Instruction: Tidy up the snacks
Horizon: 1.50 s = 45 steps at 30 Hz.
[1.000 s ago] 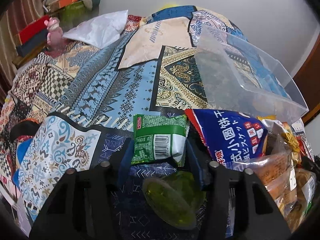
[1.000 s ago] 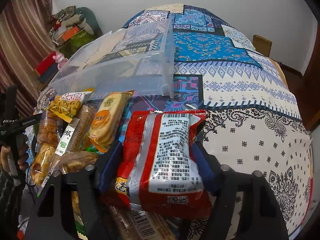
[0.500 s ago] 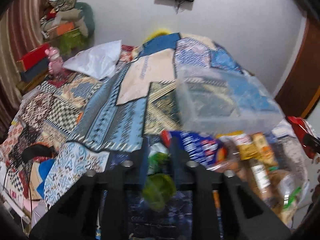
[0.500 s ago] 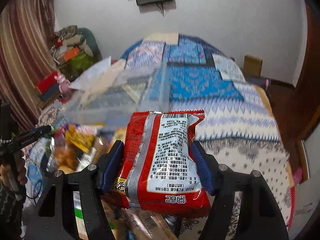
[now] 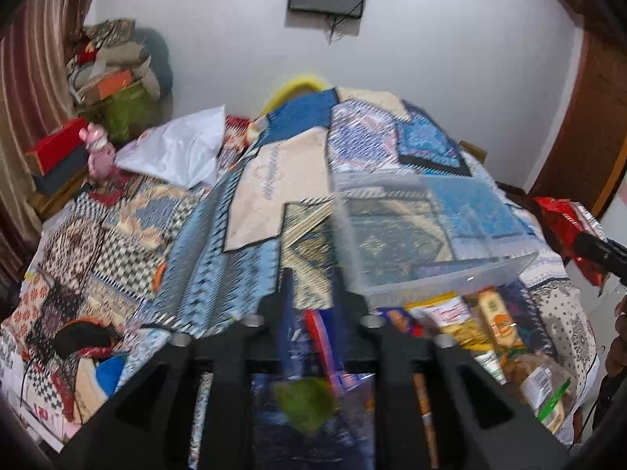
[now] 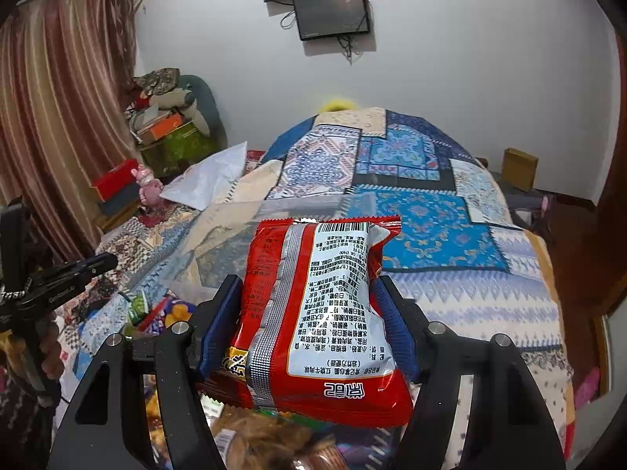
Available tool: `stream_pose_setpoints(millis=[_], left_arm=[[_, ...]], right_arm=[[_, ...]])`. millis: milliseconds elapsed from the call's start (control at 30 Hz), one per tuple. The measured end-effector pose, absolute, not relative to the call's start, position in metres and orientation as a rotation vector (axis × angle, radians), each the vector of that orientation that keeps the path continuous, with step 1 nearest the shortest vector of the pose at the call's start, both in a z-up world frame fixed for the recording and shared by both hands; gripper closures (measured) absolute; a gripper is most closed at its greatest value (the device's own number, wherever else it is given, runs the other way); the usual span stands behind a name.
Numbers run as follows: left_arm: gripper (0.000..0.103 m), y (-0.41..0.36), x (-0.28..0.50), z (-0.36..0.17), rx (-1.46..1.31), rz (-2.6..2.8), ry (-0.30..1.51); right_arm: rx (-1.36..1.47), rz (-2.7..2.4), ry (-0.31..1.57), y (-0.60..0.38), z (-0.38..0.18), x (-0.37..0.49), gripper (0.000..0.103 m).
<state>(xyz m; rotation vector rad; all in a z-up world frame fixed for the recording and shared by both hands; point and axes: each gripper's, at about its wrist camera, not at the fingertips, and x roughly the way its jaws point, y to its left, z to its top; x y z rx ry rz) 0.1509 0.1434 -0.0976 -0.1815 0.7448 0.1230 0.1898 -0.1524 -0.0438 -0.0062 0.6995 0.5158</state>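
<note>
Right hand-held gripper [image 6: 305, 313] clamps a red foil snack packet [image 6: 317, 313] above the patchwork-quilted bed [image 6: 450, 235]; left hand-held gripper [image 5: 309, 290], jaws opening, nothing visibly gripped; clear plastic storage bin [image 5: 431, 235] empty, loose heap of wrapped snacks [image 5: 490, 337] beside it unsorted.

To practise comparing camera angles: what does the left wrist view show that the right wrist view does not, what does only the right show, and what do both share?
Only the left wrist view: the left gripper, its fingers opening with nothing clearly pressed between them, a blurred green packet below, and the snack pile laid out.

Only the right wrist view: the printed back of the red packet clamped in the right gripper.

Both: the clear plastic box, patchwork bedspread and wall screen.
</note>
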Motion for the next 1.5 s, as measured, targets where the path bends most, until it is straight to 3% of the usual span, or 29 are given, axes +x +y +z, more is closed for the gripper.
stream_pose_setpoints(millis=[33,67,400,533,633,867,1100,1500], left_arm=[[0.049,0.152,0.149,-0.101,-0.194,0.131,0.752],[0.038,0.158,0.148,-0.106,-0.202,0.139,0.756],[0.036,0.197,0.167,-0.204,-0.295,0.223,1.022],[0.034,0.205,0.166,-0.216,-0.369,0.219,0.972],[0.041,0.204,0.165,-0.22,-0.364,0.204,0.936],[0.07,0.202,0.162,-0.206,-0.33,0.18,0.892],[0.075,0.199,0.157,-0.189,-0.328,0.16,0.853],[0.075,0.14,0.175,-0.105,-0.198,0.035,0.674]], right_arm=[[-0.003,0.52,0.702,-0.152,-0.044,0.19,0.038],[0.0,0.524,0.706,-0.151,-0.046,0.192,0.038],[-0.004,0.535,0.769,-0.141,-0.064,0.203,0.038],[-0.02,0.534,0.785,-0.136,-0.065,0.208,0.038],[-0.034,0.524,0.783,-0.132,-0.063,0.213,0.038],[-0.06,0.523,0.779,-0.124,-0.061,0.222,0.038],[-0.065,0.529,0.779,-0.121,-0.061,0.225,0.038],[-0.079,0.501,0.806,-0.112,-0.062,0.245,0.038]])
